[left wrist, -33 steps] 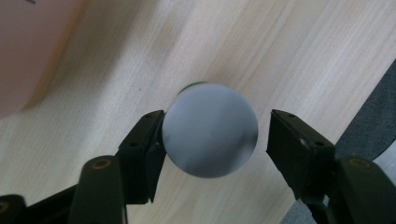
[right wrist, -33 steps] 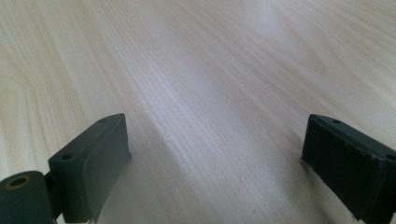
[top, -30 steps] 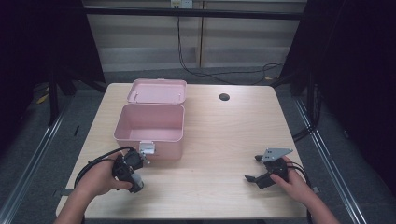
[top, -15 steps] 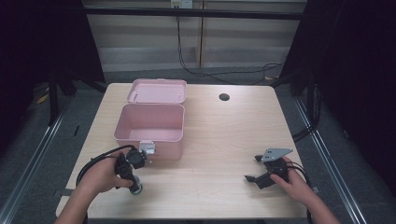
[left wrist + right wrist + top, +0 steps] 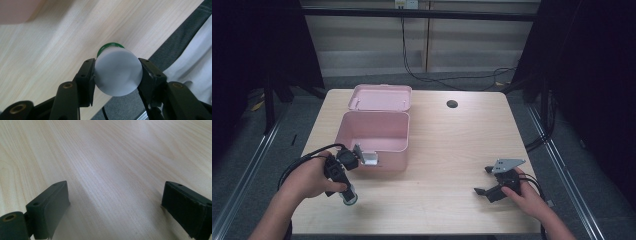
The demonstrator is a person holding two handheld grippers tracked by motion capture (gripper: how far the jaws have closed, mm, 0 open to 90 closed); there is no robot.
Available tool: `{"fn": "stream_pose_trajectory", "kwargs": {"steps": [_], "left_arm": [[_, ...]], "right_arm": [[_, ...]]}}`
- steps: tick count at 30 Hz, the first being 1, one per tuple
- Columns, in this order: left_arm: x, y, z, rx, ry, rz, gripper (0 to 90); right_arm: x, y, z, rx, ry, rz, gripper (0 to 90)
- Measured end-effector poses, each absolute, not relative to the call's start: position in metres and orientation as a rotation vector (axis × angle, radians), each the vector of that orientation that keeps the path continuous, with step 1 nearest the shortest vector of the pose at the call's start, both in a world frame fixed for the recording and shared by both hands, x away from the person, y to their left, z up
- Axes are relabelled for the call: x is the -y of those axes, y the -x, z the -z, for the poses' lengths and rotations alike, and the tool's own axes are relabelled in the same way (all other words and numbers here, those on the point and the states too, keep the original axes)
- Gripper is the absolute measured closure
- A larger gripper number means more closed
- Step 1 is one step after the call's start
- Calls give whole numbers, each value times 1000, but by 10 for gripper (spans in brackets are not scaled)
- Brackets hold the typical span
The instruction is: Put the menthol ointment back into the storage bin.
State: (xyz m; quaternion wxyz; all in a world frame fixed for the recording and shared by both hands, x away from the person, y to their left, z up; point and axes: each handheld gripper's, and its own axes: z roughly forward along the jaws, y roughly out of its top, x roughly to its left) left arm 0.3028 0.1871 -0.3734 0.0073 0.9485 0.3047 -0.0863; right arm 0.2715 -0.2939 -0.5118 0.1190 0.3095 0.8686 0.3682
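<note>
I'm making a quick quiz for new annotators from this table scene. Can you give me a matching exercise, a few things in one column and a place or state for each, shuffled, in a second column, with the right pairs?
Column one:
1. white bottle
2. pink box
3. pink lid
4. right gripper

Column two:
A. lying on the table behind the box
B. clamped between the left gripper's jaws
C. jaws wide apart with nothing between them, low over the table
D. standing open, nothing visible inside

Pairs: 1-B, 2-D, 3-A, 4-C
</note>
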Motion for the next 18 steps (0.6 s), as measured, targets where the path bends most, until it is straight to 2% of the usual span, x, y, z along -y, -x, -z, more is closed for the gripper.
{"fn": "stream_pose_trajectory", "kwargs": {"steps": [18], "left_arm": [[-188, -329, 305, -1056, -2900, 284, 506]], "right_arm": [[294, -272, 512, -2537, -904, -1079, 68]]}}
